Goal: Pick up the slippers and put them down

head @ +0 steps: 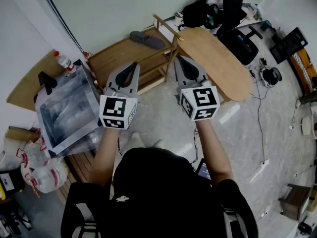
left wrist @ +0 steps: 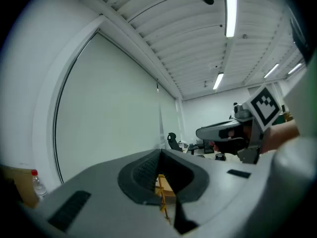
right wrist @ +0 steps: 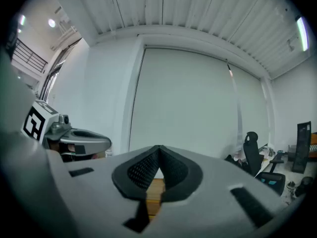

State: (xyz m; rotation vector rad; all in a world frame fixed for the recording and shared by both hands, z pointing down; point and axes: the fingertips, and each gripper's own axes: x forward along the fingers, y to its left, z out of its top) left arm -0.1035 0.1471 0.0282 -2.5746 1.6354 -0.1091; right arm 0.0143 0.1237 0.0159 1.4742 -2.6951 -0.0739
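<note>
Showing square markers [head: 115, 112], left hand-held gripper [head: 133, 64], right hand-held gripper [head: 180, 59], grey slipper [head: 147, 39]

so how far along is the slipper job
Done: nothing yet. The slipper lies on the wooden rack, untouched.
In hand: nothing. The left gripper and right gripper are both shut and empty, held level in the air.
Left: open a gripper, reach the slipper, grip it, lift it and put it down.

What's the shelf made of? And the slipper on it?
The shelf looks like wood: light brown, plain matte boards. The slipper looks like dull grey foam or rubber, with no shine, but it's too small to be sure.
</note>
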